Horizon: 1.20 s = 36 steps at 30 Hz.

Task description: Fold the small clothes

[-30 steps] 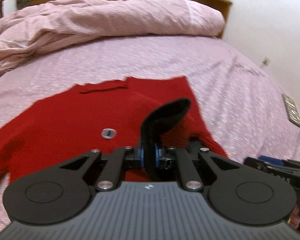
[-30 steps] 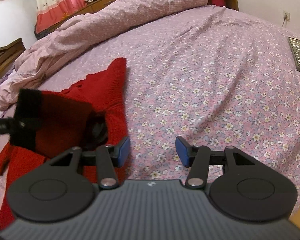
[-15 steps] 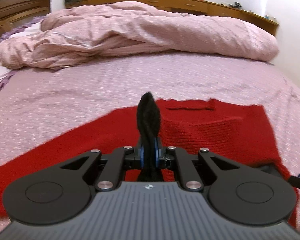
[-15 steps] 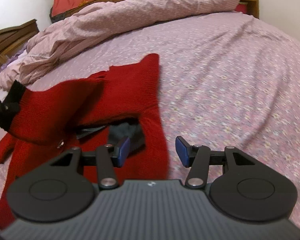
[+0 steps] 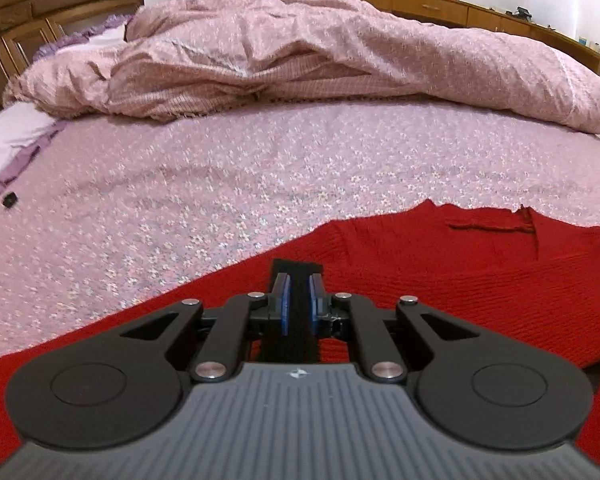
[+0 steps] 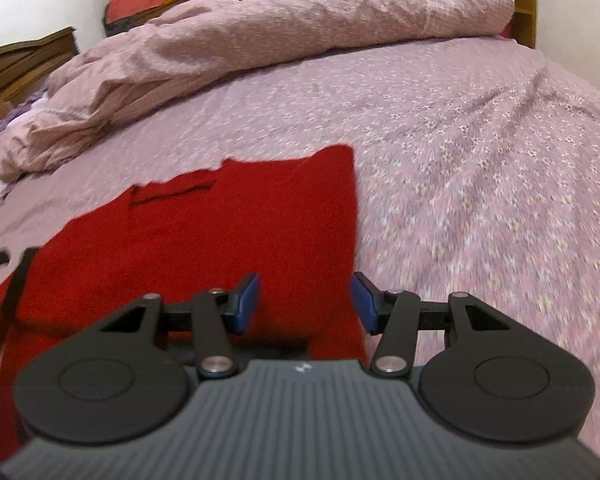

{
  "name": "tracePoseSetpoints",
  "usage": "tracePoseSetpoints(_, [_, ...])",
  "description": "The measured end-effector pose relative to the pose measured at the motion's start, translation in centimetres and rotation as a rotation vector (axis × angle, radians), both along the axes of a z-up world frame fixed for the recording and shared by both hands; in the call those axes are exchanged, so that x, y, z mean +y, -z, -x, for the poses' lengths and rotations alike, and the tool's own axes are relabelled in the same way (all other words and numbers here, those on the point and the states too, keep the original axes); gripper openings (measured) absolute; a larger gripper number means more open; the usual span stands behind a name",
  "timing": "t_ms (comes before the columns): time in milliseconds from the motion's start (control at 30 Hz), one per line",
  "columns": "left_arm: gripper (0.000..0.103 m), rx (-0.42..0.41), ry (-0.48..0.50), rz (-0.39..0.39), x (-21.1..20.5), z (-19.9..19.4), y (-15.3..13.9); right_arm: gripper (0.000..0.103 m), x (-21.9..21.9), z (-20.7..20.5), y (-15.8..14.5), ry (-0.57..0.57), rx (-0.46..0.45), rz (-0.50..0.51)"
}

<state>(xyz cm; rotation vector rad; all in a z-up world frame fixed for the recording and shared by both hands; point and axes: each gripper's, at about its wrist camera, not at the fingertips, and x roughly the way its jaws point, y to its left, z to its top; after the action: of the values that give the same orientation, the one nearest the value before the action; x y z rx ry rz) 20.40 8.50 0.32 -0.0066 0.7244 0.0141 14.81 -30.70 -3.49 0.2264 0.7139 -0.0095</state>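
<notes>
A red knit sweater (image 5: 440, 264) with black trim lies spread on the bed; it also shows in the right wrist view (image 6: 228, 232). My left gripper (image 5: 298, 304) is shut on the sweater's black cuff (image 5: 298, 270), low over the red fabric. My right gripper (image 6: 305, 304) is open and empty, hovering over the sweater's right edge. The black cuff and the tip of the left gripper show at the left edge of the right wrist view (image 6: 16, 296).
The bed sheet (image 5: 220, 184) is pink with small flowers. A rumpled pink duvet (image 5: 320, 52) lies along the far side, with a wooden headboard (image 5: 40, 12) at the left. A small black object (image 5: 10, 200) lies on the sheet at the far left.
My left gripper carried the black cuff leftward across the sweater and lowered it flat. My right gripper moved left over the sweater and stayed open.
</notes>
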Motion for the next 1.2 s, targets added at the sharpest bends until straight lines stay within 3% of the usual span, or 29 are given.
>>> tracePoseSetpoints(233, [0.017,0.036,-0.006,0.031,1.0,-0.6,1.2,0.053,-1.3,-3.6,0.6,0.037,0.015,-0.001])
tracePoseSetpoints(300, [0.031,0.058,-0.002,0.052,1.4,-1.1,1.6,0.053,-1.4,-4.0,0.8,0.035,0.02,-0.003])
tracePoseSetpoints(367, [0.063,0.062,0.002,0.064,1.6,-1.4,1.8,0.053,-1.3,-4.4,1.1,0.03,0.025,-0.001])
tracePoseSetpoints(467, [0.074,0.047,0.02,0.04,1.2,-1.7,2.2,0.053,-1.0,-4.8,1.8,0.015,0.035,0.005])
tracePoseSetpoints(600, [0.075,0.052,0.008,-0.007,0.7,-2.8,3.1,0.055,-0.8,-5.2,2.4,0.004,0.028,0.01])
tracePoseSetpoints(800, [0.071,0.06,0.028,0.097,1.4,-3.9,4.3,0.06,-0.6,-5.8,2.6,-0.009,0.012,0.01])
tracePoseSetpoints(867, [0.051,0.072,0.042,0.16,1.6,-4.0,4.5,0.061,-0.6,-6.0,2.6,-0.012,0.004,0.007])
tracePoseSetpoints(900, [0.047,0.072,0.047,0.179,1.6,-4.0,4.5,0.061,-0.6,-6.1,2.6,-0.014,0.001,0.005])
tracePoseSetpoints(967, [0.025,0.058,0.063,0.183,1.3,-3.8,4.3,0.061,-0.6,-6.2,2.6,-0.022,-0.009,-0.002])
tracePoseSetpoints(1067, [0.018,0.028,0.081,0.183,0.7,-3.5,3.5,0.059,-0.7,-6.1,2.6,-0.02,-0.038,-0.016])
tracePoseSetpoints(1167, [0.017,-0.011,0.081,0.18,0.3,-3.5,2.4,0.028,-0.5,-5.6,2.4,-0.026,-0.085,0.019])
tracePoseSetpoints(1200, [0.017,-0.029,0.075,0.188,0.3,-3.6,2.1,0.024,-0.5,-5.5,2.2,-0.031,-0.102,0.019])
